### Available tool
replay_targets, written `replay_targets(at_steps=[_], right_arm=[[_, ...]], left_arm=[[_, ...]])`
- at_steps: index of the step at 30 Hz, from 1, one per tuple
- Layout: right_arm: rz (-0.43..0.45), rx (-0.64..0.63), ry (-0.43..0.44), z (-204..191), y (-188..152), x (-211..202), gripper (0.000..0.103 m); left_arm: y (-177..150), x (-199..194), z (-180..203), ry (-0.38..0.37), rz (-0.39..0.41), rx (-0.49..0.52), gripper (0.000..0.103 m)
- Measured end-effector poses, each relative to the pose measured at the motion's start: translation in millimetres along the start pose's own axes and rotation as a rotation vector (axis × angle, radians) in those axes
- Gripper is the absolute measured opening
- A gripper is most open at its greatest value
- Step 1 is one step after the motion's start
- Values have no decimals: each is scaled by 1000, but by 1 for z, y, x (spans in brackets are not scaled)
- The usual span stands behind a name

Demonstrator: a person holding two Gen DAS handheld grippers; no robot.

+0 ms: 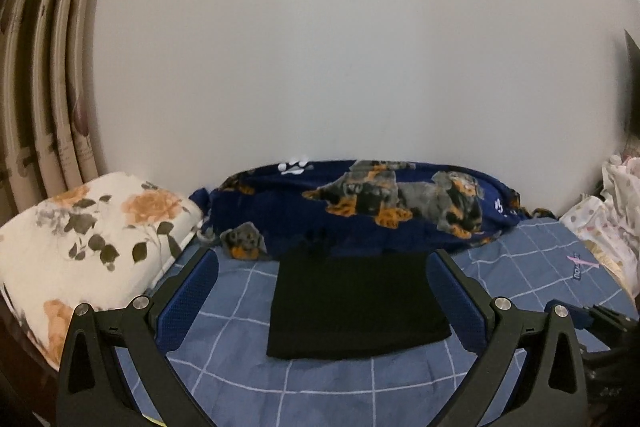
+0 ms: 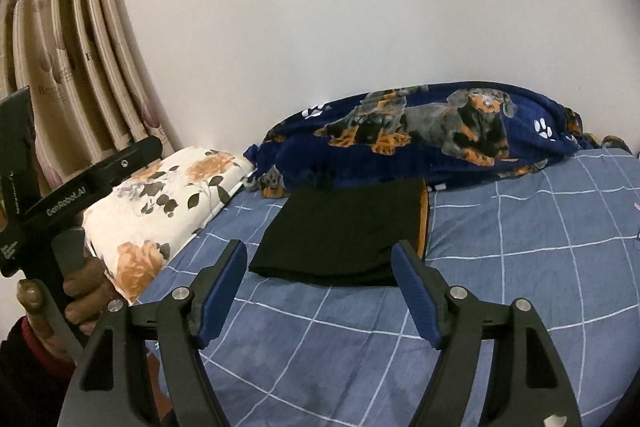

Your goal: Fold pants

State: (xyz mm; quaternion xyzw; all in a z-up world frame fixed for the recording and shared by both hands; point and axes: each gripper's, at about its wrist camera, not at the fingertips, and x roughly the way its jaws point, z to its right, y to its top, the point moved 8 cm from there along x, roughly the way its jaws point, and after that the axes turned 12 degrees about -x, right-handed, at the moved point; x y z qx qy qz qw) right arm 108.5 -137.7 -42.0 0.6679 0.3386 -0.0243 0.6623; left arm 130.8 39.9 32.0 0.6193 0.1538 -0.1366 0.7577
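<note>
Both the left gripper (image 1: 322, 297) and right gripper (image 2: 320, 287) hang with blue-padded fingers spread and empty over the blue checked bedsheet (image 2: 520, 267), so nudging the folded black pants (image 1: 356, 307) lying flat beside the navy dachshund-print blanket (image 1: 400, 207) could easily undo that neat fold.

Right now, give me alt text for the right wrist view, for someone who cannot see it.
Black pants lie folded into a flat rectangle on a blue checked bedsheet, beyond the right gripper, whose jaws are open and empty. Behind lie a dog-print blanket and floral pillow.
</note>
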Motion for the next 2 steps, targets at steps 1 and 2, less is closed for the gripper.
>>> replay_targets(at_steps=[1,2], right_arm=[[-1,-1,0,-1,0,0,72],[-1,-2,1,-2,0,0,72]], left_arm=[[-2,1,-1,0,-7,-5,103],[-3,1,-2,-5,-11,-9,103]])
